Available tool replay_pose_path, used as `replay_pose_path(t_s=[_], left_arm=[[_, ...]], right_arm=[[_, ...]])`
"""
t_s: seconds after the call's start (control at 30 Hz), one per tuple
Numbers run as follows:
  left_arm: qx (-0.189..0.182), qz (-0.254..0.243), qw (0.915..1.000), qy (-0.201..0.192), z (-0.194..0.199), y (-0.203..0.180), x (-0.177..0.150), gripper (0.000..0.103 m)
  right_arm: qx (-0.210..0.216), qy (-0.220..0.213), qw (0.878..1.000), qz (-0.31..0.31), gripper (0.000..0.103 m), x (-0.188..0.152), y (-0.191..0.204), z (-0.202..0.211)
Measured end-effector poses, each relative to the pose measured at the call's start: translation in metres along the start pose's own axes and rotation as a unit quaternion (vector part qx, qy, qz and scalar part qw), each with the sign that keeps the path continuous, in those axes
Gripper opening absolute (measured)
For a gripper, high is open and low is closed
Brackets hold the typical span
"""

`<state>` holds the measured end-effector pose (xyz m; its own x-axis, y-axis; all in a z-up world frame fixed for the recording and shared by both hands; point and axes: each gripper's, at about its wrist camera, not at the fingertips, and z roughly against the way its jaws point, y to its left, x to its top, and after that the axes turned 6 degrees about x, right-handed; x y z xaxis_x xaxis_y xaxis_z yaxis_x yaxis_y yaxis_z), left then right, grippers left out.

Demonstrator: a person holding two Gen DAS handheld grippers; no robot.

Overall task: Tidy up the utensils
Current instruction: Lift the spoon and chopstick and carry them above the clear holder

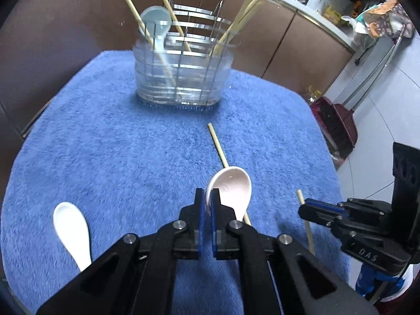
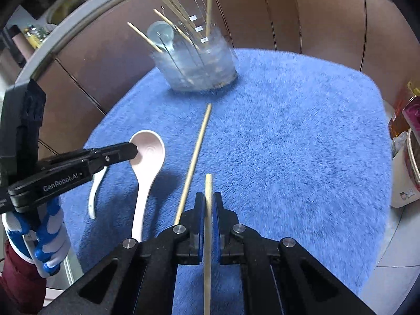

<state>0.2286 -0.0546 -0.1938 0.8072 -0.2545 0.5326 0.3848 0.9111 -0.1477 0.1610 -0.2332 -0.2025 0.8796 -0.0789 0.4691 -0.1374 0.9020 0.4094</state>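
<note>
My left gripper (image 1: 207,199) is shut on the rim of a pink spoon (image 1: 231,186), seen too in the right wrist view (image 2: 147,157). My right gripper (image 2: 208,204) is shut on a wooden chopstick (image 2: 208,225); it shows from the side in the left wrist view (image 1: 305,207). A second chopstick (image 2: 195,157) lies on the blue mat (image 2: 288,144) between them. A white spoon (image 1: 72,231) lies at the front left. The clear utensil holder (image 1: 181,63) at the far end holds several chopsticks and a pale blue spoon (image 1: 156,23).
Brown cabinet fronts (image 1: 275,39) run behind the mat. A dark red dustpan (image 1: 338,126) stands on the floor at the right. Boxes and a container (image 2: 404,157) sit past the mat's right edge.
</note>
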Motion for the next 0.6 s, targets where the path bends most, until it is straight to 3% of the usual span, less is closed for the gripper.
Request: replay_pose_path(t_s=[0.27, 0.6], left_arm=[[0.018, 0.002, 0.9971, -0.074, 0.054, -0.003, -0.015, 0.004], [0.043, 0.019, 0.9834, -0.176, 0.113, 0.013, 0.019, 0.003]], right_arm=[[0.004, -0.074, 0.997, 0.029, 0.006, -0.005, 0.027, 0.052], [0.010, -0.162, 0.982, 0.096, 0.006, 0.025, 0.068, 0.089]])
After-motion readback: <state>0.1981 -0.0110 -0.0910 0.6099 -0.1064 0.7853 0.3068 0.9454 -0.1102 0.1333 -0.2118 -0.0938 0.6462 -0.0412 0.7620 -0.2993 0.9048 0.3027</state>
